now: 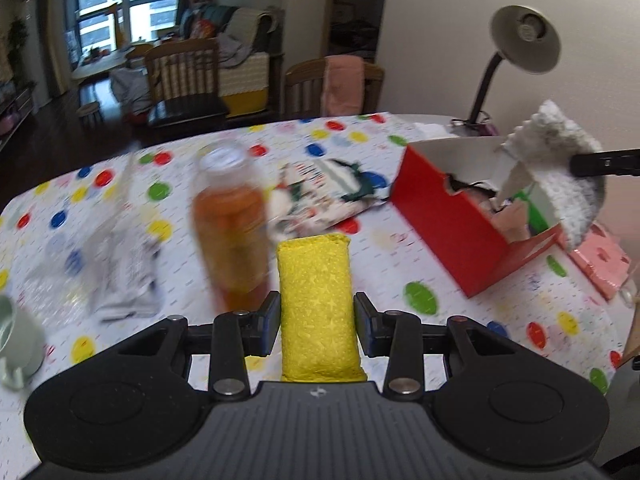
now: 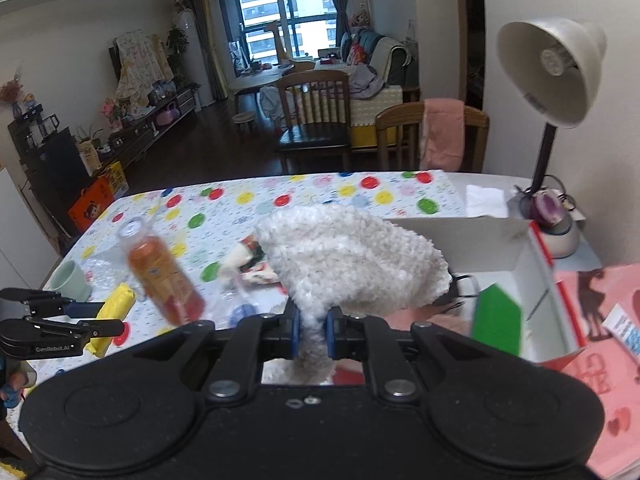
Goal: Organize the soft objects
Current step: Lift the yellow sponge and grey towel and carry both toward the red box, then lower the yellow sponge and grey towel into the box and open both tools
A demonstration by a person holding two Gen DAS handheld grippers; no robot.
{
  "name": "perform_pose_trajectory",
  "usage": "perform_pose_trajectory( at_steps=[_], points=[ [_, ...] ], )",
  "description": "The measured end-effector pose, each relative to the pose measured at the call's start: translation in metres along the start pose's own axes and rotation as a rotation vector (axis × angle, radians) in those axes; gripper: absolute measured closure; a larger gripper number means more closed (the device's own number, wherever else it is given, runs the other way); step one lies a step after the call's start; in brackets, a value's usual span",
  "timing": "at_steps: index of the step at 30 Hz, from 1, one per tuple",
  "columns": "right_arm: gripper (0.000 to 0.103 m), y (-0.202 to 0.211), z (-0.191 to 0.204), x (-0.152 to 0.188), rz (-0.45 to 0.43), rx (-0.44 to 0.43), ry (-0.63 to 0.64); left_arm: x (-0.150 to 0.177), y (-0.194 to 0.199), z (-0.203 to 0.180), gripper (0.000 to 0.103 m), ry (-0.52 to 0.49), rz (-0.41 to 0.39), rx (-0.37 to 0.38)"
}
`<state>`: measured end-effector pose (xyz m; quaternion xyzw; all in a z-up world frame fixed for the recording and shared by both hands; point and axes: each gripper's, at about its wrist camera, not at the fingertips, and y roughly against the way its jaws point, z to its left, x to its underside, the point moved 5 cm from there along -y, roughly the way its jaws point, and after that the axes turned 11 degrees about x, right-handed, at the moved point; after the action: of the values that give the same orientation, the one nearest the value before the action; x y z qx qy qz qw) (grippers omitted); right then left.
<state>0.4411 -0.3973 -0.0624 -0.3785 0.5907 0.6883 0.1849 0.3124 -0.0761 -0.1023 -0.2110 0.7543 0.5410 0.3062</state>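
Observation:
My left gripper (image 1: pixel 316 322) is shut on a yellow sponge (image 1: pixel 318 304) and holds it above the dotted tablecloth (image 1: pixel 400 240); the sponge also shows in the right wrist view (image 2: pixel 114 312). My right gripper (image 2: pixel 312 336) is shut on a white fluffy cloth (image 2: pixel 352 260) and holds it over the open red box (image 1: pixel 460 224). In the left wrist view the cloth (image 1: pixel 560 172) hangs above the box's right end. The box (image 2: pixel 540 280) holds a green item (image 2: pixel 498 320) and something pink.
An orange drink bottle (image 1: pixel 232 232) stands left of the sponge. A patterned pouch (image 1: pixel 328 192), crumpled wrappers (image 1: pixel 124 272) and a pale green mug (image 1: pixel 16 340) lie on the table. A desk lamp (image 2: pixel 552 76) stands at the back right, pink paper (image 2: pixel 600 320) beside the box.

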Motion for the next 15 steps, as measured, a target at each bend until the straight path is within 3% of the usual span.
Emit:
perform_pose_trajectory(
  at_steps=[15],
  points=[
    [0.092,-0.028,-0.102,-0.004,0.015,0.064,-0.013,-0.074,-0.084,-0.117,0.065,-0.174,0.018,0.096]
  ],
)
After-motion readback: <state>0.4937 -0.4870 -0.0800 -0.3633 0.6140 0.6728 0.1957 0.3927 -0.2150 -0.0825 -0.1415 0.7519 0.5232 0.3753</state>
